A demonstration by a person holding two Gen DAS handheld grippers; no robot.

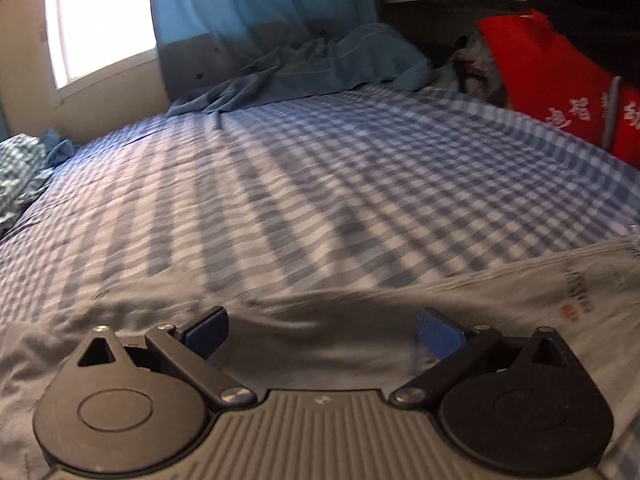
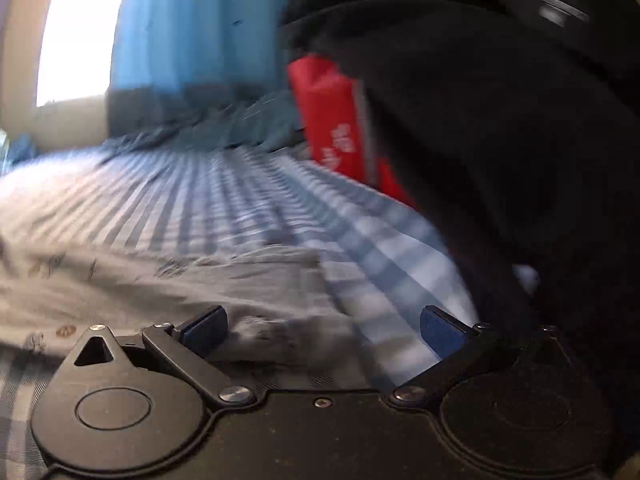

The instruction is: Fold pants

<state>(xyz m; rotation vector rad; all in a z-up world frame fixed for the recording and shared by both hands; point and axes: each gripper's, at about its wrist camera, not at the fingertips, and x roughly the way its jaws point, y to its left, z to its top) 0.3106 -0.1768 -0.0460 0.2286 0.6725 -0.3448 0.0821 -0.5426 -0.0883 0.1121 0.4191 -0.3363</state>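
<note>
Light grey pants point(image 1: 360, 312) with small printed marks lie flat on the checked bed sheet point(image 1: 300, 184), across the near part of the bed. My left gripper point(image 1: 322, 330) is open, low over the pants, blue fingers point(image 1: 206, 330) wide apart with grey cloth between them. In the right wrist view the pants point(image 2: 160, 284) spread to the left, and their right end lies between my fingers. My right gripper point(image 2: 324, 330) is open, just above that end and the sheet point(image 2: 240, 200). The view is blurred.
A red bag with white characters point(image 1: 560, 92) stands at the bed's right side, also in the right wrist view point(image 2: 336, 120). A large black object point(image 2: 500, 140) crowds the right. Crumpled blue bedding point(image 1: 312, 68) lies at the far end under a blue curtain point(image 1: 260, 0).
</note>
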